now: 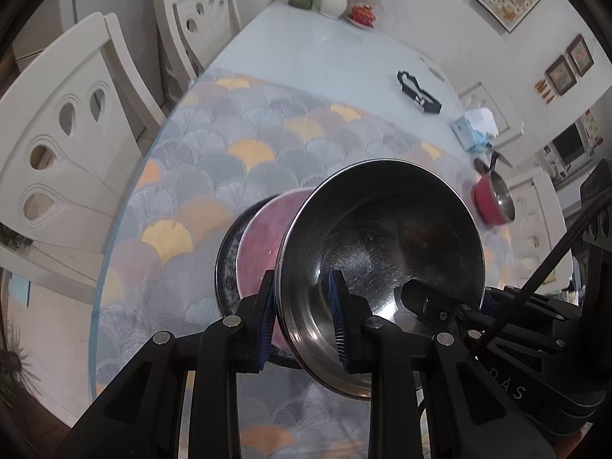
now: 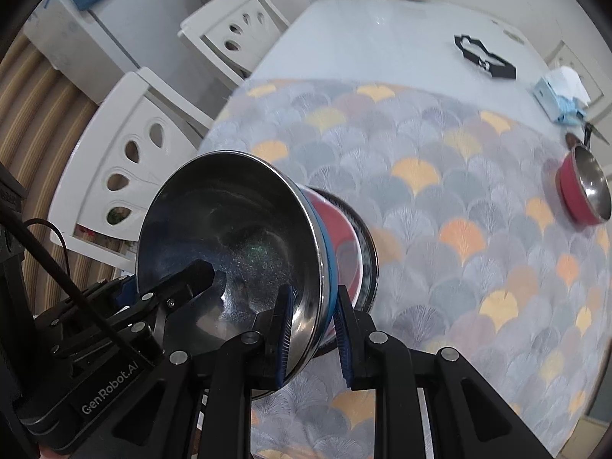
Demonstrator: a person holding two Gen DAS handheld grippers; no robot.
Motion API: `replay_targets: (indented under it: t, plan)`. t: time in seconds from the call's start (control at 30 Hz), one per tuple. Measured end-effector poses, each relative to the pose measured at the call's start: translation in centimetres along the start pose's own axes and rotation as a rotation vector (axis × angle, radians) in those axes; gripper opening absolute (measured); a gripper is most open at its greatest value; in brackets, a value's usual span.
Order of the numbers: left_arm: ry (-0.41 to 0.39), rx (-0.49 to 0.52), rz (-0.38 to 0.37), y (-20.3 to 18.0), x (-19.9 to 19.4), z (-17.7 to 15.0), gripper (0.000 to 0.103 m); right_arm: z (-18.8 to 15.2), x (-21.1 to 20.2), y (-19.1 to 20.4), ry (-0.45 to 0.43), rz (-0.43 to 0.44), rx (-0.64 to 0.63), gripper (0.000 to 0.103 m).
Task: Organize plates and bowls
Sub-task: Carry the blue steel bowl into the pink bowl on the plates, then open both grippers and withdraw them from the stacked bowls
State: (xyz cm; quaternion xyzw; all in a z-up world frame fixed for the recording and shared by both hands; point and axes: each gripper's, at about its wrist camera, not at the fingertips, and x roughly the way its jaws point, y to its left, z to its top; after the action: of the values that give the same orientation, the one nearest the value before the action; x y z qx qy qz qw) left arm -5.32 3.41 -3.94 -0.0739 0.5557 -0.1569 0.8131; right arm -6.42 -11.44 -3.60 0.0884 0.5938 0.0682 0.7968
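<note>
Steel bowl (image 1: 382, 244), scuffed and shiny, apparently nested atop pink bowl (image 1: 260, 237).

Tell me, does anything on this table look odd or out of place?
Yes: the steel bowl stands on edge, mouth sideways, stacked against a pink bowl and a dark plate, with the left gripper and right gripper each clamping its rim. A red pan also sits close to the table's edge.
</note>
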Motion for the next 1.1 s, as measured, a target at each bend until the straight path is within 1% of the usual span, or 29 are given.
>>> replay_targets:
  t: [0.37,0.4,0.43,0.5,0.63,0.8,0.87,0.97,1.1]
  plan:
    - [0.053,0.046,-0.015,0.8,1.8,0.1,0.023,-0.4,1.6,0.1,0.032,-0.038,0.045,0.021]
    - [0.053,0.046,-0.012,0.8,1.9,0.2,0.023,-0.4,1.6,0.1,0.032,-0.038,0.049,0.021]
    - [0.049,0.045,-0.004,1.0,1.9,0.2,0.026,-0.4,1.6,0.1,0.032,-0.039,0.051,0.021]
    - [0.036,0.044,0.013,1.2,1.7,0.4,0.027,-0.3,1.6,0.0,0.031,-0.039,0.056,0.021]
    - [0.007,0.039,0.016,1.8,1.3,0.7,0.029,-0.3,1.6,0.1,0.032,-0.028,0.057,0.02]
    - [0.01,0.021,0.029,2.5,1.4,0.6,0.029,-0.7,1.4,0.2,0.035,-0.014,0.047,0.02]
    - [-0.001,0.013,0.028,2.6,1.0,0.5,0.029,-0.9,0.9,0.0,0.023,-0.002,0.042,0.02]
    - [-0.028,0.012,0.025,1.9,0.1,0.8,0.029,-1.3,-0.8,-0.6,-0.026,0.01,0.029,0.02]
    - [-0.072,0.043,0.023,-0.3,-1.2,1.3,0.029,-1.4,-2.5,-2.1,-0.073,-0.037,0.029,0.021]
